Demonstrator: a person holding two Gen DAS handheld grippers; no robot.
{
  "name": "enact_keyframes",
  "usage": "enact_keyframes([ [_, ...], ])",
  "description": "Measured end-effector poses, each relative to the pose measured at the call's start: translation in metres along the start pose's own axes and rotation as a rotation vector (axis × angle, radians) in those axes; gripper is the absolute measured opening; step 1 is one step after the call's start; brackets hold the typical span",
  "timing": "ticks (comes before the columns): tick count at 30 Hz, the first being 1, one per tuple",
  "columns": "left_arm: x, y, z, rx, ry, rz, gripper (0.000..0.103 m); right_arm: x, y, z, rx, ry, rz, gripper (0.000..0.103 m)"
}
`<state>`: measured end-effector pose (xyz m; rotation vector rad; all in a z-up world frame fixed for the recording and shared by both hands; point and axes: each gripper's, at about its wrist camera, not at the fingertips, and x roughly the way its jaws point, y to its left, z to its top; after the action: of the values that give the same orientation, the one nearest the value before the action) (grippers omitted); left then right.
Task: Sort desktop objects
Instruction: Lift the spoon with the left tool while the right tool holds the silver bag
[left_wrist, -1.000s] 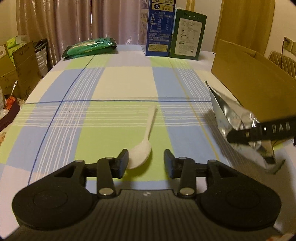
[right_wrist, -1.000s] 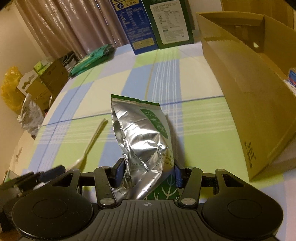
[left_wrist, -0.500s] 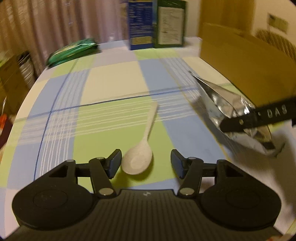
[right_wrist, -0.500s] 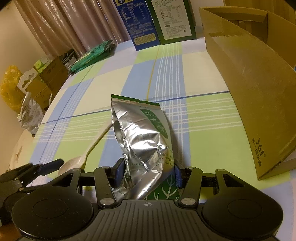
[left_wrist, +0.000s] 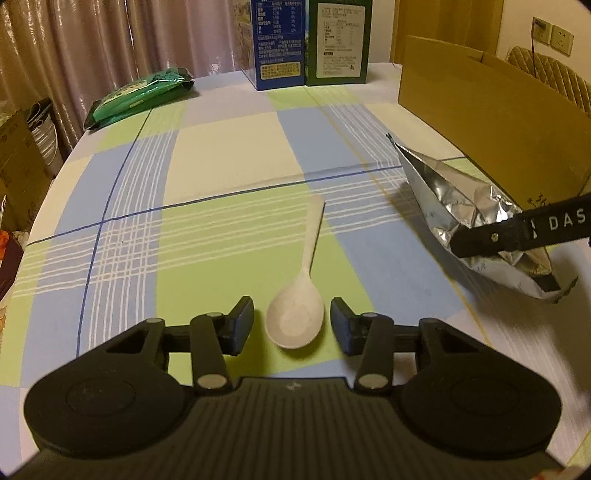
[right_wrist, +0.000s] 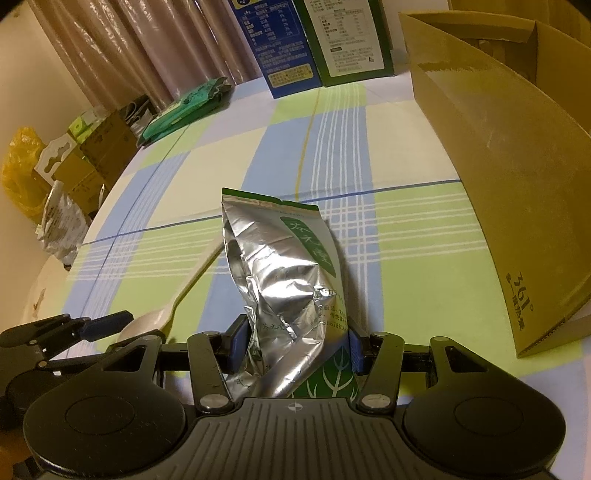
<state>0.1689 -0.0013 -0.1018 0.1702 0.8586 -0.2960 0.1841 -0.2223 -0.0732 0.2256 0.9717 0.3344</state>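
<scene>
A white plastic spoon (left_wrist: 300, 302) lies on the checked tablecloth, bowl toward me. My left gripper (left_wrist: 291, 325) is open, one finger on each side of the spoon's bowl, not touching it. The spoon also shows in the right wrist view (right_wrist: 173, 299). My right gripper (right_wrist: 295, 345) is shut on a silver foil pouch (right_wrist: 284, 280) with green print and holds it near the table. That pouch (left_wrist: 476, 221) shows at the right in the left wrist view, with the right gripper's finger across it.
An open cardboard box (right_wrist: 509, 177) stands at the right. A blue carton (left_wrist: 279, 40) and a green carton (left_wrist: 340, 40) stand at the far edge. A green packet (left_wrist: 140, 96) lies far left. Boxes and bags (right_wrist: 74, 155) stand beyond the table's left edge.
My left gripper has shifted so the spoon's bowl lies centred between its open fingers. My right gripper keeps hold of the foil pouch and has moved slightly.
</scene>
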Motion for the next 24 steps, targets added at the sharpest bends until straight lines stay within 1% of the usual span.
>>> enact_keyframes([
  [1, 0.0010, -0.0004, -0.0001, 0.004, 0.005, -0.003, 0.038, 0.0000, 0.0005, 0.0002, 0.000, 0.000, 0.001, 0.049],
  [2, 0.0020, -0.0010, 0.0000, 0.009, 0.009, -0.003, 0.032, 0.0001, 0.0007, 0.0003, 0.000, 0.000, 0.002, 0.049],
  [4, 0.0028, -0.0022, 0.0002, 0.016, 0.010, 0.004, 0.029, 0.0004, 0.0008, 0.0002, 0.002, 0.003, 0.004, 0.049],
  [11, 0.0035, -0.0040, 0.0007, 0.018, 0.011, 0.003, 0.029, 0.0014, 0.0018, -0.0001, 0.003, 0.006, 0.008, 0.049],
  [15, 0.0013, -0.0050, 0.0003, -0.005, 0.018, -0.012, 0.028, 0.0011, 0.0035, 0.0002, -0.002, 0.006, 0.012, 0.049],
  [24, -0.0055, -0.0081, 0.0006, -0.060, -0.009, -0.022, 0.028, 0.0000, 0.0071, -0.0007, -0.018, -0.005, -0.001, 0.049],
])
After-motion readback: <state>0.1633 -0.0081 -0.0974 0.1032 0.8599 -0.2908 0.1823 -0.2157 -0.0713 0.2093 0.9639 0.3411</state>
